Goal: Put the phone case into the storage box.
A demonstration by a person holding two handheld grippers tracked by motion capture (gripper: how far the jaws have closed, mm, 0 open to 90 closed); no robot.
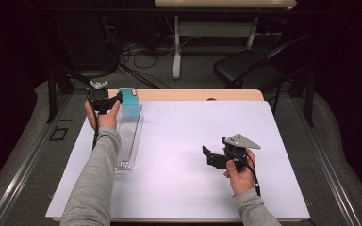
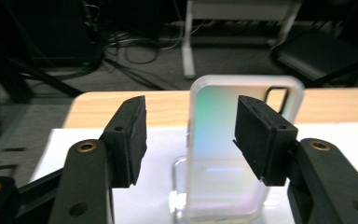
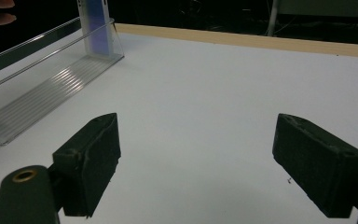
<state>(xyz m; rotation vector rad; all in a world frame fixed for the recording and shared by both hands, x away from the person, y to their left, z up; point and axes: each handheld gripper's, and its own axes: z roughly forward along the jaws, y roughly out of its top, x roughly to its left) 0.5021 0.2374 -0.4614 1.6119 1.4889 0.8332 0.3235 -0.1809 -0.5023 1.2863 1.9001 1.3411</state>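
A translucent phone case [image 1: 128, 104] with a teal, iridescent sheen stands upright at the far end of a clear plastic rack [image 1: 128, 141]. My left gripper [image 1: 118, 98] is level with it, just to its left, and open. In the left gripper view the case [image 2: 223, 154] rises past the jaws, offset toward the right jaw, which covers part of it; the left gripper [image 2: 191, 135] holds nothing. My right gripper [image 1: 208, 157] hovers open over the white mat [image 1: 193, 127], well right of the rack. In the right gripper view the gripper [image 3: 198, 158] is open and the rack [image 3: 42, 100] and case [image 3: 95, 28] lie at upper left.
The white mat covers most of a wooden table whose far edge [image 1: 193, 94] shows beyond it. Behind the table are a dark folding chair [image 1: 250, 68], floor cables and the legs of another table [image 1: 176, 47]. The rack slots nearer me hold nothing.
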